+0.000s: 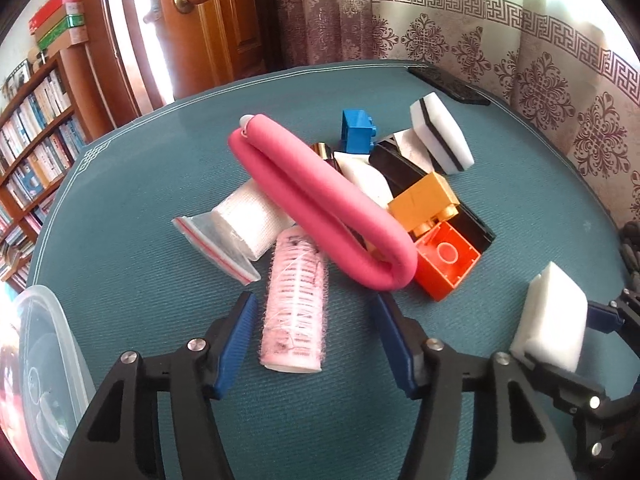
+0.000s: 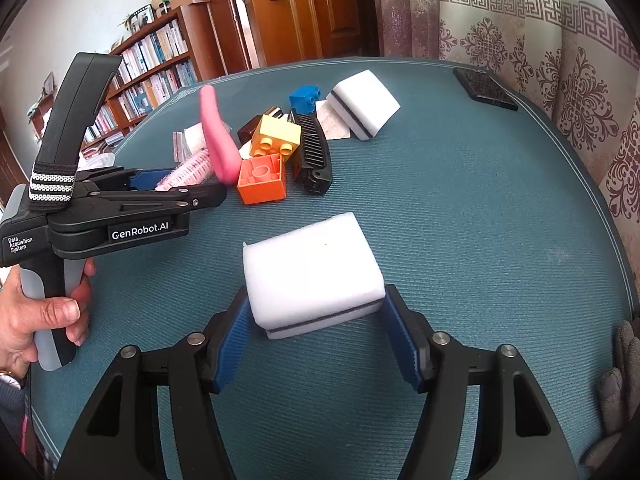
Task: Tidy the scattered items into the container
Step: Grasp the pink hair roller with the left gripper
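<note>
My left gripper [image 1: 313, 303] is open, its blue pads standing on either side of a pink hair roller [image 1: 294, 304] that lies on the teal tabletop without touching them. My right gripper [image 2: 315, 300] is open wide around a white sponge [image 2: 310, 270]; both pads sit close against its sides and the foam shows no squeeze. The same sponge [image 1: 552, 320] appears at the right of the left wrist view. A clear plastic container [image 1: 36, 360] stands at the left edge. A person's hand [image 2: 44, 320] holds the left gripper's handle.
Beyond the roller is a pile: a pink foam curler [image 1: 320, 204], a bagged bandage roll [image 1: 240, 228], an orange brick [image 1: 444, 264], a yellow brick [image 1: 424, 196], a blue brick [image 1: 358, 130], a black hair clip [image 2: 312, 156] and a striped sponge [image 1: 442, 136]. A black pad [image 2: 484, 90] lies at the far edge.
</note>
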